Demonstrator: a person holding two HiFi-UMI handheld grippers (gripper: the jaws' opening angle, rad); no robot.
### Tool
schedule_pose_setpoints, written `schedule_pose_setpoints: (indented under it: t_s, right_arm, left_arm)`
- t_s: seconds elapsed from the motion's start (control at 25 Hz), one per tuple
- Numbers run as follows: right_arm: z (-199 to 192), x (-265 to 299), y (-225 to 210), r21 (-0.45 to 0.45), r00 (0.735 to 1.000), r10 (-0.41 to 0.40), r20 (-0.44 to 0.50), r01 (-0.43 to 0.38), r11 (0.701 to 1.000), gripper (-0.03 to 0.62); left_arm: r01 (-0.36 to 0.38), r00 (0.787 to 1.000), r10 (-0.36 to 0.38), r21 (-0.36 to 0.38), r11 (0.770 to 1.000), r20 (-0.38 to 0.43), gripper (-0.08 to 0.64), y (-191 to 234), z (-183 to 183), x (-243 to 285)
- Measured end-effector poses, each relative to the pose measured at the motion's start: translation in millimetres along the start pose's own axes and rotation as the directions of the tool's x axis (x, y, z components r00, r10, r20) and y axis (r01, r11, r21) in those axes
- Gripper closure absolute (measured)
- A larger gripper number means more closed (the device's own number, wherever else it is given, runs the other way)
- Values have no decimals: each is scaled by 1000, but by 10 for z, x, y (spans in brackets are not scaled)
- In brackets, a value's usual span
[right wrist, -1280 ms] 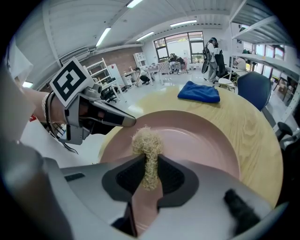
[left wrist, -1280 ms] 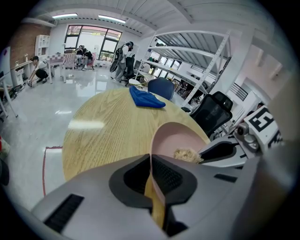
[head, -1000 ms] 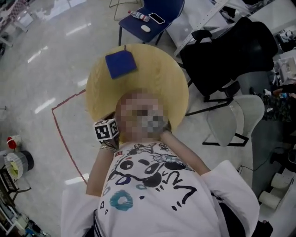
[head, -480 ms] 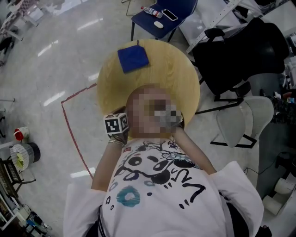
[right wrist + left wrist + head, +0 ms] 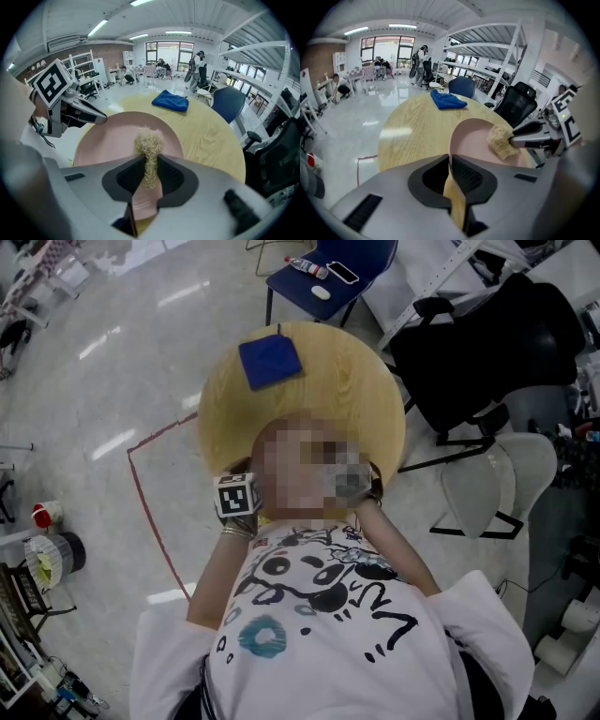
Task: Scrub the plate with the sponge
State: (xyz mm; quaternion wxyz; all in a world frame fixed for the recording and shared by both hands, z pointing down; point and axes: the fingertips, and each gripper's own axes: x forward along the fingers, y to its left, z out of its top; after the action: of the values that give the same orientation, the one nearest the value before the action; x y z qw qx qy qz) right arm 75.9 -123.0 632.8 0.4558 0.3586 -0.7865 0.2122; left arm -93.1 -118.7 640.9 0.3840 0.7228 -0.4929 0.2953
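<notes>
My left gripper (image 5: 451, 161) is pinched tight on the near rim of the pink plate (image 5: 471, 136). My right gripper (image 5: 150, 164) squeezes the sponge (image 5: 149, 140), and its fluffy tip touches the plate's face. The plate looks hard, smooth and easy to break, so I think the rim is the best spot to hold and it must not slip, while the sponge looks soft, light and squashy, fine to hold by its middle. The plate is at the near side of the table (image 5: 412, 126), and the blue cloth (image 5: 448, 101) lies far off.
</notes>
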Motion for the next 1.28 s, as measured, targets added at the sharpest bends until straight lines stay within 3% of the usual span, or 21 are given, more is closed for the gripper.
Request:
schedule_pose_setpoints:
  t_s: [0.08, 0.4, 0.52, 0.68, 0.84, 1.12, 1.28]
  right_arm:
    - [65, -63, -37, 0, 1000, 3, 26, -3, 1000, 503]
    - [569, -575, -223, 1, 971, 5, 240, -5, 1000, 503]
    - [773, -848, -308, 5, 950, -15, 312, 14, 1000, 503]
    - [1080, -1286, -447, 15, 907, -50, 419, 48, 999, 503]
    - [1398, -1779, -506, 12, 831, -56, 554, 59, 998, 503]
    - [1780, -2620, -527, -6, 633, -24, 774, 45, 999, 505]
    - [1890, -2973, -537, 11, 553, -15, 833, 10, 1000, 505]
  left_arm:
    - [-22, 999, 21, 16, 1000, 31, 534, 30, 58, -78]
    - [57, 981, -68, 61, 996, 183, 534, -75, 663, -543]
    - [67, 957, -90, 90, 994, 276, 534, -144, 1014, -782]
    - [57, 910, -110, 143, 988, 399, 535, -256, 1499, -1136]
    - [60, 858, -159, 213, 975, 488, 535, -404, 1884, -1510]
    - [67, 753, -285, 363, 930, 593, 535, -814, 2381, -2185]
    - [55, 685, -347, 429, 902, 641, 538, -1002, 2555, -2497]
